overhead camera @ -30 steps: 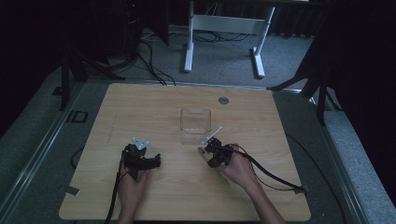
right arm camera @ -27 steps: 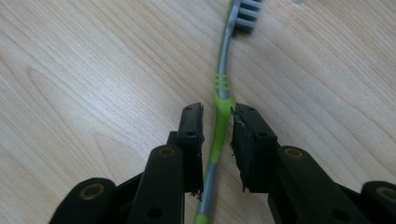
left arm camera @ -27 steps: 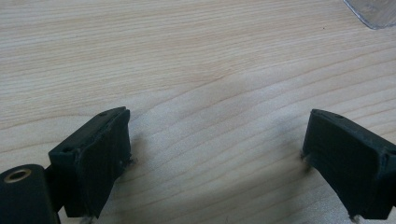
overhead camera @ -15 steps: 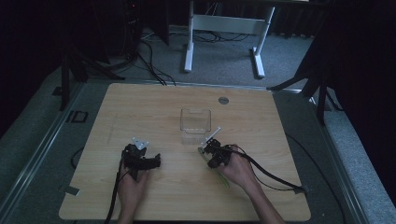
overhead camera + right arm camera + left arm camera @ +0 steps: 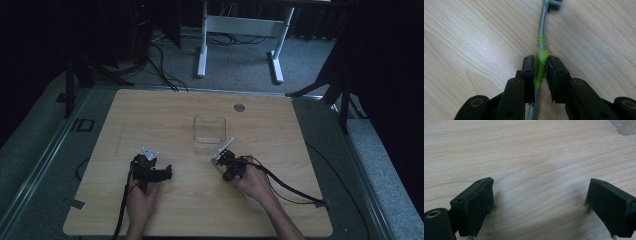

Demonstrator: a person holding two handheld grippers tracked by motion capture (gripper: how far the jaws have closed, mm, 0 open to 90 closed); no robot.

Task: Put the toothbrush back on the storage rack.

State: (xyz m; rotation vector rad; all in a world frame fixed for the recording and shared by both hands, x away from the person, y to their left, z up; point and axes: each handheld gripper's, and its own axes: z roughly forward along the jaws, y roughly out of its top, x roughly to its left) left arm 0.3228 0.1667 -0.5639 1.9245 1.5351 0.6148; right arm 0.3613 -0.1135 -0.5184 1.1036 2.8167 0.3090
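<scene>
**Green-and-grey toothbrush pinched, lift pending**

Right hand-held gripper (image 5: pixel 541 68) has just been closing its jaws on the toothbrush (image 5: pixel 542 53); right gripper view shows both pads pressing the green grip section, so it counts as clamped. Brush lies flat on the wooden worktop (image 5: pixel 165 115), just in front of the clear plastic container (image 5: pixel 209 131), head pointing toward it.

Left hand-held gripper (image 5: pixel 539 202) sits with jaws wide apart, nothing between them, bare wood under it.

Doing this step well, my read:
- Grip is on the thick green part, roughly centred in the pads. Good. Keep the squeeze steady before lifting, the handle is slim and curved and could roll.
- Lift straight up first, then carry toward the container, probably the destination.
- Watch the long head end: it can swing and clip the container rim.

View differences:
- Right gripper view gives the pad contact and the ribbed neck of the brush. High view has the right hand-held gripper (image 5: pixel 226 162) small and dim, contact unreadable there; a green tip pokes out near the hand.
- High view gives layout: container, both hands, left hand-held gripper (image 5: pixel 150 167) well apart from the brush.
- Left gripper view catches a corner of the container (image 5: pixel 624 126) at top right.
</scene>
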